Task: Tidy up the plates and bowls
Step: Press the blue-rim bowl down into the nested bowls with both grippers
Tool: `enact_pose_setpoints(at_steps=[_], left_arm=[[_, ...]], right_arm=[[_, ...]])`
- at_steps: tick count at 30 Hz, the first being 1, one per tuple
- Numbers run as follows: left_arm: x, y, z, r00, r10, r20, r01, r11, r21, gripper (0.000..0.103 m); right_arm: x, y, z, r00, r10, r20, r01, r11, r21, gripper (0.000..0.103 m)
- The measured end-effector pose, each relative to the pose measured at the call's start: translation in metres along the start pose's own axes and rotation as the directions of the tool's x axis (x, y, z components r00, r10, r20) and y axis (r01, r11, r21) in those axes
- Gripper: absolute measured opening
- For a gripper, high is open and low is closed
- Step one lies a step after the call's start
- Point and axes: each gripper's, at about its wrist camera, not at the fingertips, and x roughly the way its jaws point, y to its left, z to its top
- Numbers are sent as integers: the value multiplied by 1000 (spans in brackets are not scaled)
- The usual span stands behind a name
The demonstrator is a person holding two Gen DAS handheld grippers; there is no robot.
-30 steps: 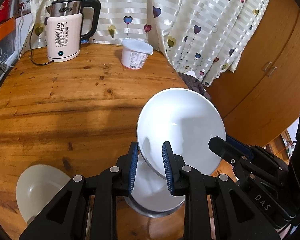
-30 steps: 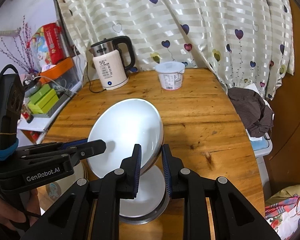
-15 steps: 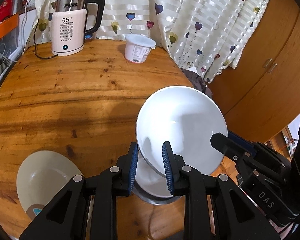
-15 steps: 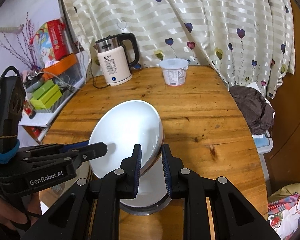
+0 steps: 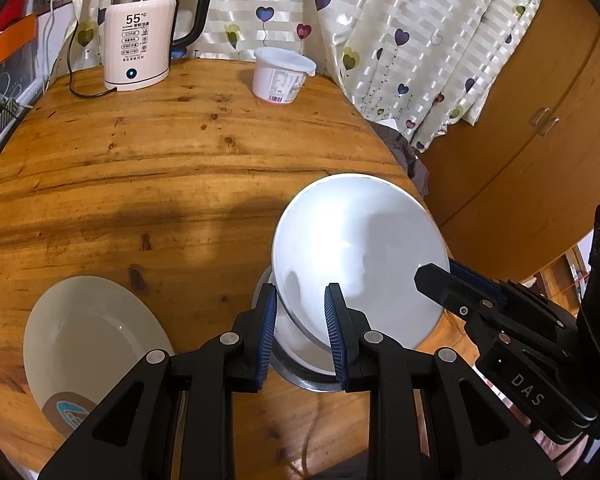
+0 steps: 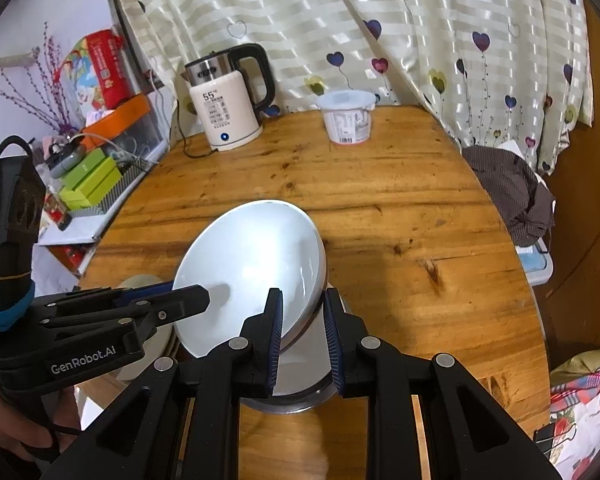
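Observation:
A white plate is held tilted above a second white dish with a steel rim on the wooden table. My left gripper is shut on the plate's near edge. My right gripper is shut on the opposite edge of the same plate; the dish below shows under it. A cream plate with a brown and blue mark lies on the table at the lower left of the left wrist view.
A white electric kettle and a white lidded tub stand at the table's far side by the curtain. A dark cloth lies past the right edge. A wooden cabinet is on the right; cluttered shelves are on the left.
Both grippers have drawn back toward the near edge with the plate. The cream plate shows more fully at lower left. The grips have not changed.

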Motion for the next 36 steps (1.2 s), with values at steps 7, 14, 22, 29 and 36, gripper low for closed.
enact_pose_setpoints(at_steps=[7, 14, 22, 29, 36], left_arm=[[7, 0, -3, 1000, 8, -27, -8, 1000, 1, 25], [13, -2, -8, 998, 18, -55, -18, 1000, 6, 26], [17, -3, -11, 997, 30, -73, -29, 1000, 8, 26], [22, -3, -14, 995, 36, -89, -35, 999, 7, 26], [27, -3, -15, 994, 37, -101, -36, 999, 10, 26]], right_arm=[[7, -4, -4, 1000, 3, -29, -3, 1000, 10, 20], [14, -9, -9, 998, 4, -60, -3, 1000, 20, 20], [21, -13, -15, 996, 7, -87, -5, 1000, 25, 20], [28, -16, -19, 994, 6, -111, -3, 1000, 28, 20], [32, -17, -21, 993, 0, -122, 3, 1000, 23, 22]])
